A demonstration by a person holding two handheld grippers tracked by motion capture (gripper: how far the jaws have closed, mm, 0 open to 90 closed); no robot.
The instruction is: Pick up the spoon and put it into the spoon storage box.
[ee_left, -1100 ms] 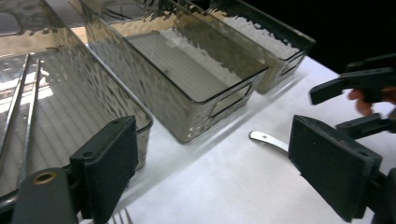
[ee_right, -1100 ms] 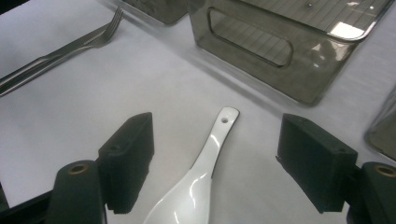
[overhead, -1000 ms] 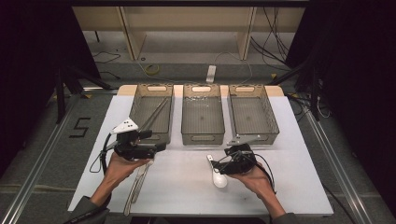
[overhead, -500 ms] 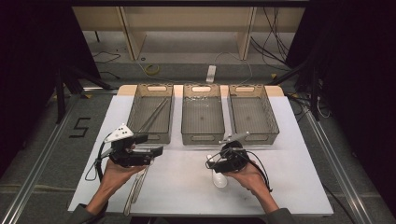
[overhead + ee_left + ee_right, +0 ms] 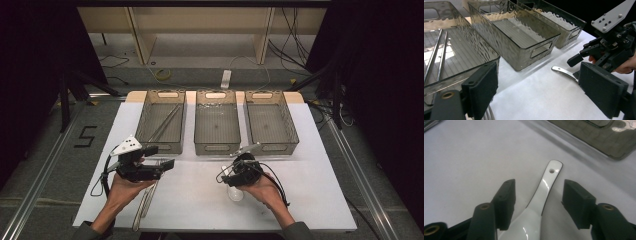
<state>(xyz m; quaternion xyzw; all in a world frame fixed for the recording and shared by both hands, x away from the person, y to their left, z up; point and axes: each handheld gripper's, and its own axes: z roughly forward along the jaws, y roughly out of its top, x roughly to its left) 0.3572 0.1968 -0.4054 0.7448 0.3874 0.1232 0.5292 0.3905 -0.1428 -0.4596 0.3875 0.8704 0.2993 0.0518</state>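
Right gripper [image 5: 537, 195] sits low over the white spoon [image 5: 541, 195] on the white surface [image 5: 200, 200]; its jaws have just been closing and now straddle the spoon's handle, one on each side, with a gap at each pad, so no clamp yet. The right gripper view gives the detail: the handle runs up between the jaws and past their tips, the small hole at its end lies beyond them, and the bowl end drops out of frame below them. From the high view the same gripper [image 5: 227, 176] mostly covers the handle and just the spoon's bowl [image 5: 235, 194] pokes out on the near side, by the right hand [image 5: 262, 187]. The left gripper view catches the handle tip [image 5: 564, 71] lying flat between its own jaws' line of sight and the right gripper [image 5: 604, 53] beyond. Left gripper [image 5: 539, 92]: jaws wide apart, nothing between them, held above the surface in the left hand [image 5: 125, 187]. Ahead of its jaws, three clear bins stand in a row; the left bin [image 5: 461, 67] holds two thin metal rods [image 5: 439, 55], and the middle bin [image 5: 524, 35] looks bare from this angle. The high view adds long metal utensils [image 5: 145, 202] lying on the surface under the left gripper [image 5: 150, 167].
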